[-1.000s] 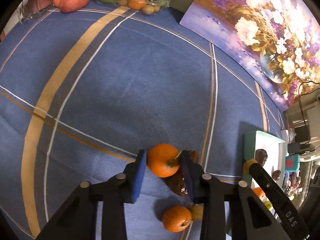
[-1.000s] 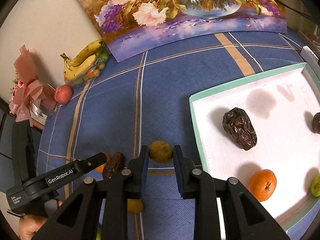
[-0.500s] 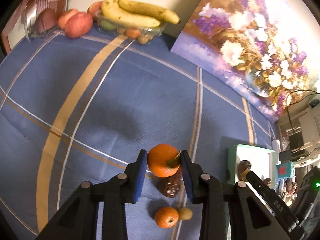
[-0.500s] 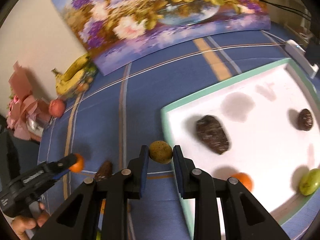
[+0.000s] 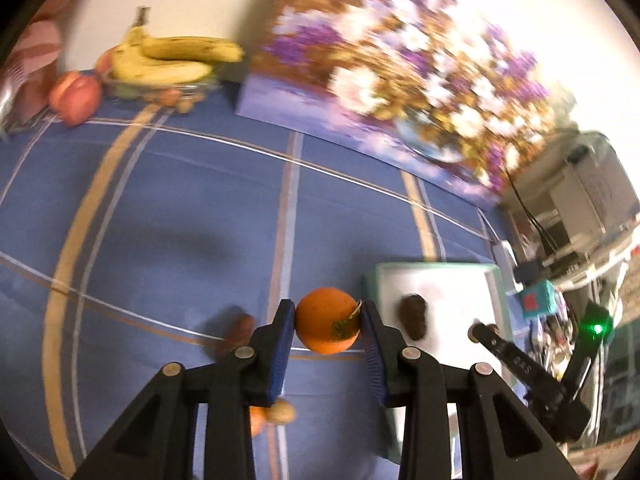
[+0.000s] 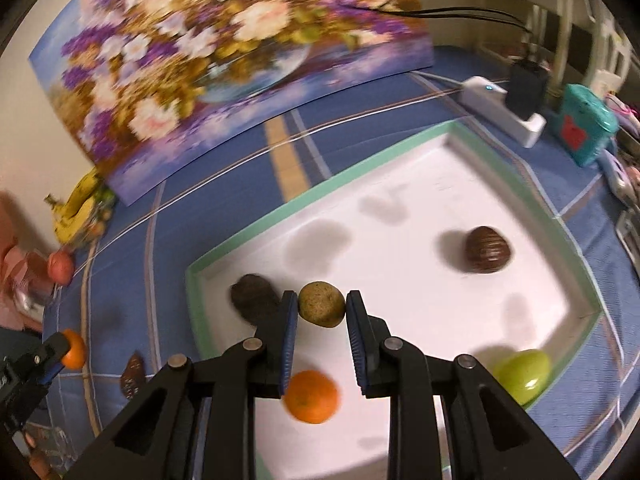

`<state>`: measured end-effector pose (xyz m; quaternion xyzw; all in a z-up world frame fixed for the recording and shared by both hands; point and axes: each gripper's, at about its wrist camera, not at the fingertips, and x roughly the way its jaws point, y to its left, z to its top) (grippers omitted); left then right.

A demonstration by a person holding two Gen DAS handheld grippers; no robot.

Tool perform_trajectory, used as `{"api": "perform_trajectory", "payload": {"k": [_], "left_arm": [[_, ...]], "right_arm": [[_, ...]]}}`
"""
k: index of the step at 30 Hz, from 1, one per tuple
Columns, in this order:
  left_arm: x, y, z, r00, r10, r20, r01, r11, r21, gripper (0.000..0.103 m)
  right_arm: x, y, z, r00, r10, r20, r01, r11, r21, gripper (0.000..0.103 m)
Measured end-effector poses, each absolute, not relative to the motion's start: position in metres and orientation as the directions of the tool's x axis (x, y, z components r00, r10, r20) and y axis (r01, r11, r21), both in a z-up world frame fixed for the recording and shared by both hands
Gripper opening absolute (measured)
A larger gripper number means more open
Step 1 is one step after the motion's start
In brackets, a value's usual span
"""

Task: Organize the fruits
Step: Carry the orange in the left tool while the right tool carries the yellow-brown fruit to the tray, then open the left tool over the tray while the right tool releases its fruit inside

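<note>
Both hands have swung toward the tray since the earlier frames, each carrying its fruit off the blue plaid cloth. At far left, bananas (image 5: 176, 60) and a red apple (image 5: 76, 96) sit by the wall, well apart from the work. On the cloth below, a date (image 5: 240, 330), a small orange (image 5: 256, 420) and a brownish round fruit (image 5: 282, 412) are not yet collected. The left gripper (image 5: 326, 322) has its fingers closed on a mandarin (image 5: 327, 320), stem turned toward the right pad, and it hangs over the cloth just left of the tray's near edge. The right gripper (image 6: 322, 310) is clamped on a small tan-green fruit (image 6: 322, 309) and is already above the white tray (image 6: 256, 228), just inside its left rim. In the tray lie a dark date (image 6: 254, 298) beside the left finger, an orange (image 6: 312, 396) beneath the gripper, a brown ribbed fruit (image 6: 486, 250) farther right and a green fruit (image 6: 522, 374) in the near right corner. The right hand is therefore the nearer to a release; bare tray floor lies ahead and to the right of its fingers, between the date and the ribbed fruit, while the left must probably cross the rim to its right first.
</note>
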<state>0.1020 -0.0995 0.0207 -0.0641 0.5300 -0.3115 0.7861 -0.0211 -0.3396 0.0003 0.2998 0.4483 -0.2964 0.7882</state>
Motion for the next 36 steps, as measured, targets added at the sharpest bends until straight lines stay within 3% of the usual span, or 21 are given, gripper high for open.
{"api": "perform_trajectory", "payload": {"k": [13,36], "left_arm": [[0.05,-0.183,0.011,0.204,-0.552,-0.809,0.609,0.719,-0.336,0.036],[0.035,-0.231,-0.047,0.169,-0.467,-0.868,0.66,0.708,-0.252,0.036]], "right_arm": [[-0.056,-0.373,0.0,0.397,-0.252,-0.883,0.798,0.57,0.196,0.026],[-0.07,-0.395,-0.036,0.323,-0.214,-0.922,0.833,0.526,0.17,0.026]]}}
